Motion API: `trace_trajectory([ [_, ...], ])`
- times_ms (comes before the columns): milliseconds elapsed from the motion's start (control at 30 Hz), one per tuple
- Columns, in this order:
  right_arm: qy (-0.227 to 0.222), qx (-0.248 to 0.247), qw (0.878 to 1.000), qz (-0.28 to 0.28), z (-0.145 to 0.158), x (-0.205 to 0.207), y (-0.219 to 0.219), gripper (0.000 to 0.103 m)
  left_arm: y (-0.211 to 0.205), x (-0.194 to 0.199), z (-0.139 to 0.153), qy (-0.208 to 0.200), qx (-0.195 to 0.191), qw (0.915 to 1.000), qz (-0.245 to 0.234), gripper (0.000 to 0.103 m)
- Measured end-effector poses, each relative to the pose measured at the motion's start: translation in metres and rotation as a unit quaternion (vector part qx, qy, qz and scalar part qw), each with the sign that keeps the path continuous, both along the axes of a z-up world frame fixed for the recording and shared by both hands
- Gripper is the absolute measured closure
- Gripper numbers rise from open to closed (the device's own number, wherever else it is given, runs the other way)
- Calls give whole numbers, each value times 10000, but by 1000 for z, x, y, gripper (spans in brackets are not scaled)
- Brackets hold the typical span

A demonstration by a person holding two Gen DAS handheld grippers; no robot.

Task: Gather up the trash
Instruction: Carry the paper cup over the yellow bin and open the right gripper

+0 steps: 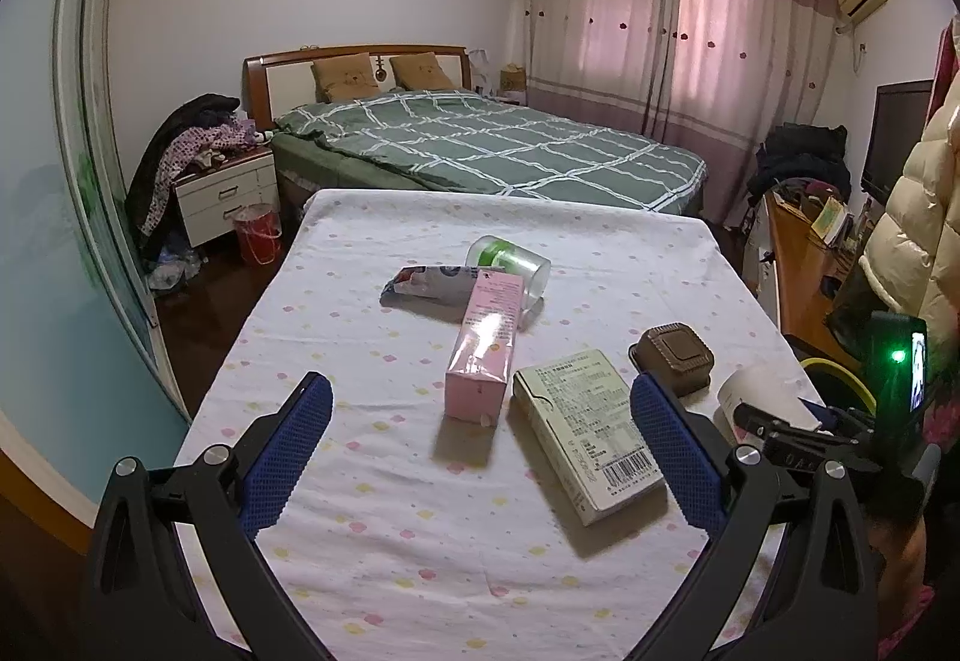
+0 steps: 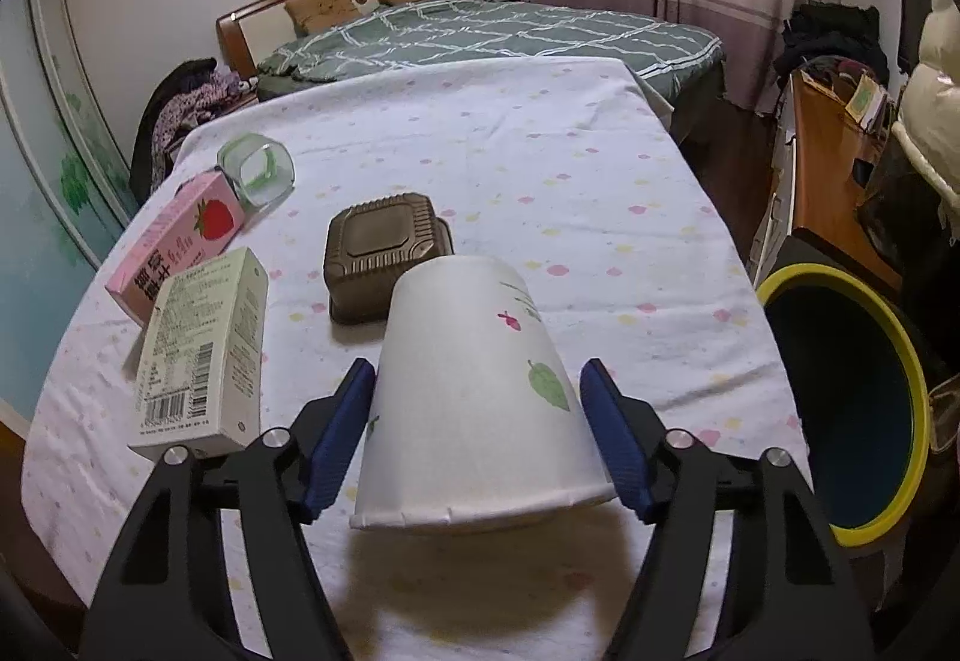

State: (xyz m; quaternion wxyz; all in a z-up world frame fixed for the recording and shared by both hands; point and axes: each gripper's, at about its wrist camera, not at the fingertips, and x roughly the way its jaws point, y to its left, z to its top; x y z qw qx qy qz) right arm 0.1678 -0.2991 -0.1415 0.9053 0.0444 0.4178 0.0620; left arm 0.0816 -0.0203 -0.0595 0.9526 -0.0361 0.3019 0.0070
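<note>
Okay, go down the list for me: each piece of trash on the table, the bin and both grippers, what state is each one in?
Paper cup: between right gripper pads, contact unclear.
Left gripper: open, empty.
Pink carton: lying flat.
Green-white box: lying flat.
Brown container: lid closed.
Clear cup: tipped on its side.
Bin: open, beside table.

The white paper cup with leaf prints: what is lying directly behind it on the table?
Behind the white paper cup lies a closed brown plastic clamshell box. The cup hides the box's near corner and the tablecloth under it.
</note>
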Motion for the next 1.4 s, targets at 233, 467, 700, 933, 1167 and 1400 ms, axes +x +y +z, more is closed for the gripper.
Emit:
trace_trajectory([
  [233, -48, 200, 9995, -250, 5, -2, -22, 39, -7, 3, -6, 75, -9, 9999, -100, 5],
  [467, -155, 315, 9968, -715, 10, -5, -57, 40, -22, 12, -16, 219, 8, 9994, -278, 5],
  [700, -270, 424, 9898, -1331, 12, -6, -105, 40, -41, 19, -23, 329, 80, 9983, -470, 5],
  [933, -387, 300, 9756, -2141, 11, -10, -157, 40, -60, 30, -34, 480, 140, 9967, -633, 5],
  [1167, -261, 219, 9615, -2726, -3, -12, -193, 39, -75, 39, -45, 626, 184, 9948, -777, 5],
  [1400, -133, 207, 9537, -2998, -15, -13, -207, 36, -84, 46, -56, 760, 215, 9934, -826, 5],
])
